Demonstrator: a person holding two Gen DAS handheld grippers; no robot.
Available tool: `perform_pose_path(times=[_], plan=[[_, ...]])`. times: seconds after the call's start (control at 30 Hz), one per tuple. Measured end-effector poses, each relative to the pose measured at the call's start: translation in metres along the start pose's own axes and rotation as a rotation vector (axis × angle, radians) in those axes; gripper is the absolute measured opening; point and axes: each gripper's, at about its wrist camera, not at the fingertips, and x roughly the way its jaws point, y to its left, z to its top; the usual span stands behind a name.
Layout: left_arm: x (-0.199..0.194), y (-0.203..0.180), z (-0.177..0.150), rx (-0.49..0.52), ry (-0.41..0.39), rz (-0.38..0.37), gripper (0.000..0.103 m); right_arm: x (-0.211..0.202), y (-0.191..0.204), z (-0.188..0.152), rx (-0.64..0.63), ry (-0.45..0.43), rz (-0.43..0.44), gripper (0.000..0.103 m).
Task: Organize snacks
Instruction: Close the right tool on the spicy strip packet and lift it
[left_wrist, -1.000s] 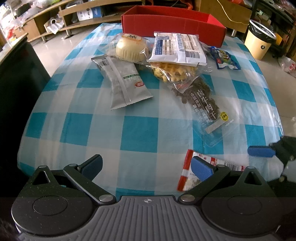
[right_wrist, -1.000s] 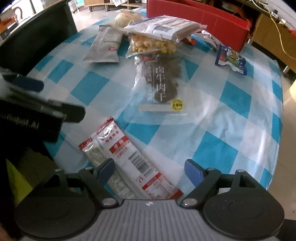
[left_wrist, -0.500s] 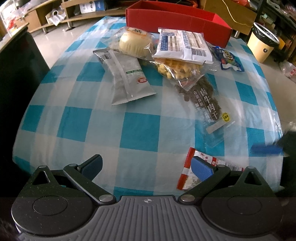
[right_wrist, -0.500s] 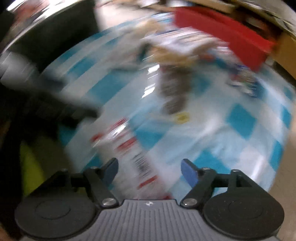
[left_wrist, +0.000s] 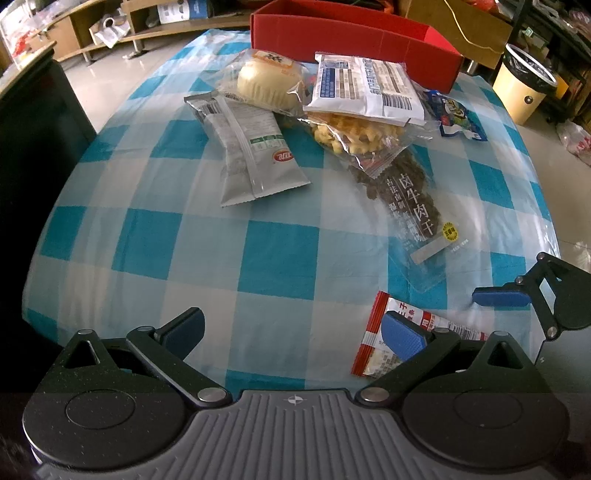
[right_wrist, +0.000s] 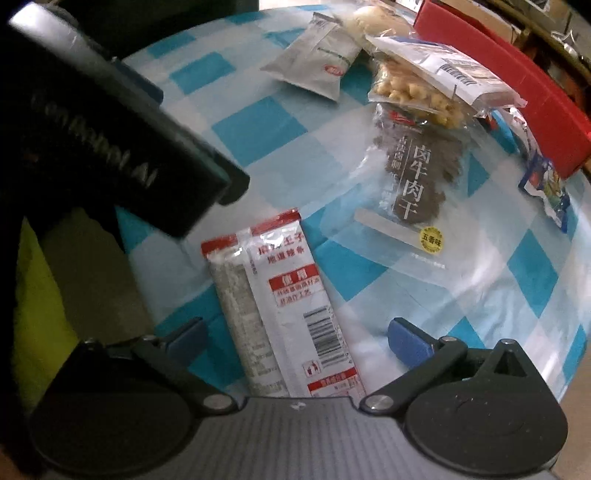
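Snack packets lie on a blue-checked tablecloth (left_wrist: 184, 236). A red-and-white packet (right_wrist: 288, 302) lies at the near edge, between my open right gripper's (right_wrist: 295, 343) fingers; it also shows in the left wrist view (left_wrist: 384, 354). Further back lie a clear beef jerky bag (left_wrist: 410, 199), a yellow snack bag (left_wrist: 354, 136), a white packet (left_wrist: 364, 86), a grey packet (left_wrist: 251, 151), a wrapped bun (left_wrist: 266, 83) and a small blue packet (left_wrist: 458, 118). A red box (left_wrist: 354, 33) stands at the far edge. My left gripper (left_wrist: 291, 330) is open and empty above the near cloth.
A yellow waste bin (left_wrist: 524, 88) stands on the floor at far right. A dark cabinet (left_wrist: 33, 122) is at the left. Wooden shelves (left_wrist: 110, 22) line the back. The left gripper's body (right_wrist: 110, 147) fills the right wrist view's left side.
My right gripper has swung over the red-and-white packet, which now lies between its fingers. My left gripper has moved slightly forward. The snacks have not moved.
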Motion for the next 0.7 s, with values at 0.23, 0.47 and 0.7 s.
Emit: perform_pose_path(times=[0.23,0.47,0.7], plan=[[0.001,0.0,0.001,-0.004,0.005,-0.006,0.103,-0.016,-0.03,-0.002,0.113,-0.018,-0.022,0.055],[0.005,-0.005,0.001,0.012,0.016,0.005,0.103,-0.023,-0.052,-0.008,0.212,-0.077,-0.074,0.049],[0.007,-0.006,0.01,0.015,0.016,0.009,0.103,-0.05,-0.077,-0.014,0.391,-0.177,0.01,0.04]])
